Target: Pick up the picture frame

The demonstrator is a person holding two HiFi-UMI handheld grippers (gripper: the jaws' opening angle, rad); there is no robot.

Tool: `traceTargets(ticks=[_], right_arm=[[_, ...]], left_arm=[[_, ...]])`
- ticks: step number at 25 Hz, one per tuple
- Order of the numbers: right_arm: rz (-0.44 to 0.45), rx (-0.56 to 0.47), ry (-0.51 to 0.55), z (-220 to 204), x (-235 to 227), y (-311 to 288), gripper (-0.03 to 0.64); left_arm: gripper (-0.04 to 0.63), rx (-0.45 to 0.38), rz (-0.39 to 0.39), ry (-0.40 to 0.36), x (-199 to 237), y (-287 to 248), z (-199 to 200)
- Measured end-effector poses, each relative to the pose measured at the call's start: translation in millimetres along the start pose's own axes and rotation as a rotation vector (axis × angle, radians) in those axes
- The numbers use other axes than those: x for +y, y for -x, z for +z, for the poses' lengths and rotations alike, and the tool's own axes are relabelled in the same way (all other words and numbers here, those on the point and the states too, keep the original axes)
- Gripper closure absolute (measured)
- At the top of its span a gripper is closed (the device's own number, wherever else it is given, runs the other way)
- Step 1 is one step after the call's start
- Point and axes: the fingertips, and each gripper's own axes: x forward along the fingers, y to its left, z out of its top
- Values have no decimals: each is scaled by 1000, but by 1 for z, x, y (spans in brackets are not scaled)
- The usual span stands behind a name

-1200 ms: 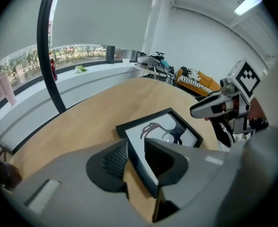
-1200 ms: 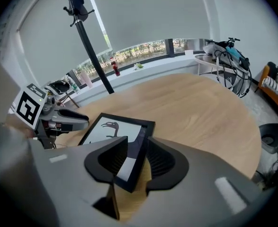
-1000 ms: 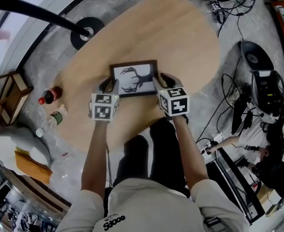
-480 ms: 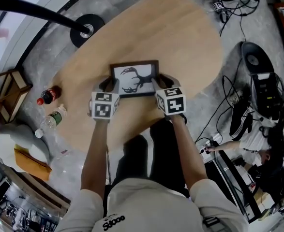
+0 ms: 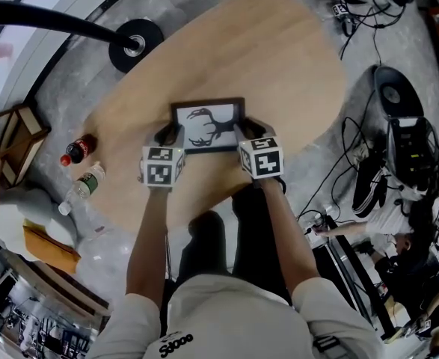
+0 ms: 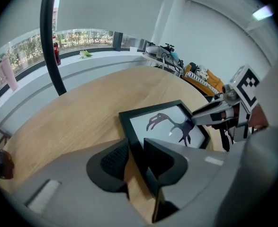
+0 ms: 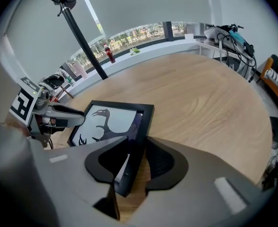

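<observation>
The picture frame (image 5: 206,126), black-edged with an antler silhouette on white, lies flat on the oval wooden table (image 5: 279,58). My left gripper (image 5: 168,134) straddles the frame's left edge. My right gripper (image 5: 250,129) straddles its right edge. In the left gripper view the frame (image 6: 167,126) runs between the jaws of the left gripper (image 6: 136,157), with a strip of wood showing beside the outer pad. The right gripper view shows the same for the frame (image 7: 110,122) and the right gripper (image 7: 138,160). Both grippers' jaws have just been closing around the edges, and both are still open.
A cola bottle (image 5: 77,148) and a clear bottle (image 5: 81,188) lie on the floor left of the table. A black lamp base (image 5: 135,47) stands at the table's far left. Cables and equipment (image 5: 406,140) crowd the floor on the right. A wooden stand (image 5: 10,144) is at far left.
My right gripper has edged slightly left, in toward the frame. The left gripper and the frame stay where they were.
</observation>
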Motion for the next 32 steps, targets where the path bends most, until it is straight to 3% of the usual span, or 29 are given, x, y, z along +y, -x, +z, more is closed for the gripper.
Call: traceTargets(ticks=[10,14,21,32], right_arm=[[4,55,-56,-6,-6,3,525],[-10,40,-41,-7,-4,16,526],[-26,-31,3,2,30,68,529],[-42,-130,13,-1,109,179,531]], left_arm=[[503,-7,39,53,-3,-2,1],[511,-41,54,108,-9,12,4],[512,-125,64,155,-18,76,4],[515,-226,80,142,-36,208,1]])
